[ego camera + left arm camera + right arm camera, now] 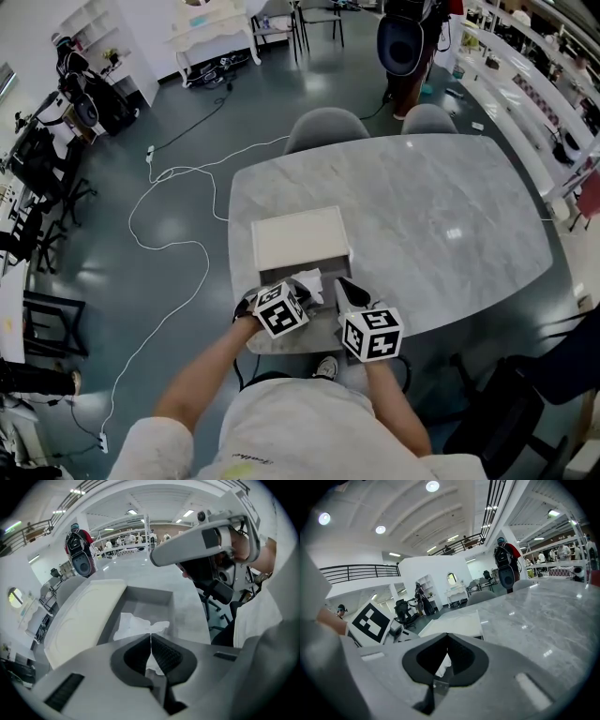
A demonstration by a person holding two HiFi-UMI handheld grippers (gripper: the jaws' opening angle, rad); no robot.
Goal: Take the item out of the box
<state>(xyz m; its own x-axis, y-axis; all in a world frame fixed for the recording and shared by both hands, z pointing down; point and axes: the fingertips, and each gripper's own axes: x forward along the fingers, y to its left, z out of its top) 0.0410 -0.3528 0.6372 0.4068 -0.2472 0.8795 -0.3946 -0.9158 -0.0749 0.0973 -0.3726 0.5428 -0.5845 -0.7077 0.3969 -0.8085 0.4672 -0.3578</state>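
My left gripper (151,641) and right gripper (447,641) are both clenched on the white paper (133,625); it lies just ahead, inside the box (149,595). The left sits nearer.

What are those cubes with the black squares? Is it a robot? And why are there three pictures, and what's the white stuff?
It isn't a robot. A person holds a grabbing tool in each hand, and each tool has two jaws that pinch. The cubes with squares are part of these tools.

The head view comes from a camera on the person's head, looking down. The other two come from little cameras riding on each tool, looking along its jaws.

On the grey table sits an open box with its pale lid beside it. Inside is crumpled white paper.

The left gripper has its jaws shut on the paper. The right gripper is shut too, and a bit of white shows between its jaws, probably the same paper.
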